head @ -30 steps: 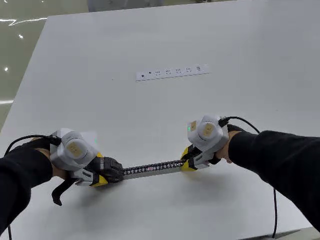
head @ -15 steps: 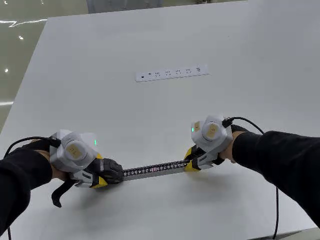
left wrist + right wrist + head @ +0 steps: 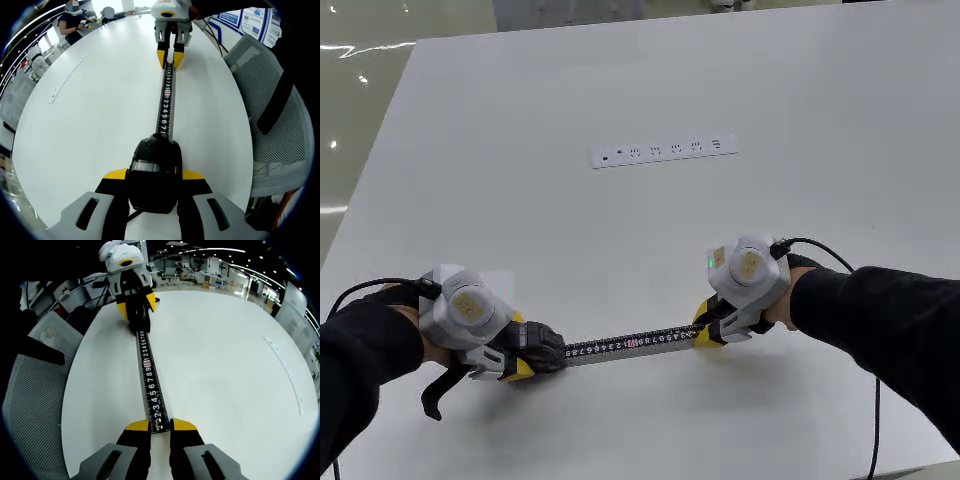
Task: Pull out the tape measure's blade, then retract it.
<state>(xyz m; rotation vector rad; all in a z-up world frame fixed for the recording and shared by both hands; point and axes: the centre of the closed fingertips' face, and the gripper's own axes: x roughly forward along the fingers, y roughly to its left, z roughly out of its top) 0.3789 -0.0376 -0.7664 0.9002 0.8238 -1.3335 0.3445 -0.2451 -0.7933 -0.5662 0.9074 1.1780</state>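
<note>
Grippers work at the near edge of a plain white tabletop [image 3: 620, 230] in the head view. The left gripper [image 3: 515, 352] is clamped on the black, rounded tape measure case [image 3: 542, 345]. From that case a narrow black blade with white numerals [image 3: 630, 342] runs flat across the table to the right gripper [image 3: 705, 332], whose yellow-tipped jaws are closed on the blade's free end. A long white power strip [image 3: 663, 150] lies well beyond both grippers.

In the left gripper view, the left gripper [image 3: 155, 175] has its jaws pressed against both sides of the case [image 3: 156, 160]. The blade [image 3: 165, 102] leaves the case's far side and reaches straight ahead to the right gripper [image 3: 170, 55]. A grey mesh chair [image 3: 280, 125] stands off the table edge to that gripper's right.

In the right gripper view, the right gripper [image 3: 160, 426] pinches the blade's tip between its jaws. The blade [image 3: 148, 375] stretches ahead to the case [image 3: 136, 315], held by the left gripper [image 3: 134, 305].
</note>
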